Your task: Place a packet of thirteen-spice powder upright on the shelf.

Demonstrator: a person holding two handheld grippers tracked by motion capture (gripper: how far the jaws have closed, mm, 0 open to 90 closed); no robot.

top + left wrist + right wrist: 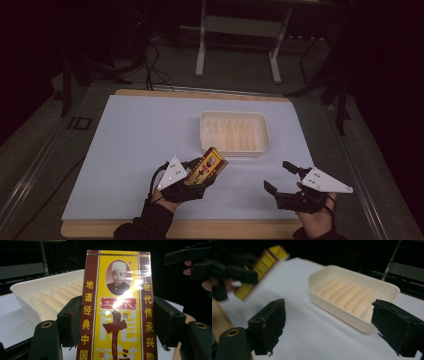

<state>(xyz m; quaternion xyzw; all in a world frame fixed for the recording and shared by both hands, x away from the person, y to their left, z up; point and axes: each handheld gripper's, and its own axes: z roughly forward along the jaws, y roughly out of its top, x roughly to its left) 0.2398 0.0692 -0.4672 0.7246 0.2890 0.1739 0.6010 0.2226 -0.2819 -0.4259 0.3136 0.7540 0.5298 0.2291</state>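
A tall yellow and dark red box (206, 166) with printed characters and a portrait is held above the white mat, tilted up to the right. My left gripper (199, 175) is shut on it. In the left gripper view both pads (71, 325) press on the sides of the box (117, 305). My right gripper (278, 175) hovers at the front right of the mat, open, with nothing between its jaws. In the right gripper view its pads (269, 322) stand wide apart, and the box (263, 266) is at the upper left.
An empty cream ribbed tray (234, 131) sits on the white mat (130, 150), just beyond the box. The mat covers a wooden table (200, 229). Dark floor, cables and a stand's legs (200, 50) lie beyond the far edge.
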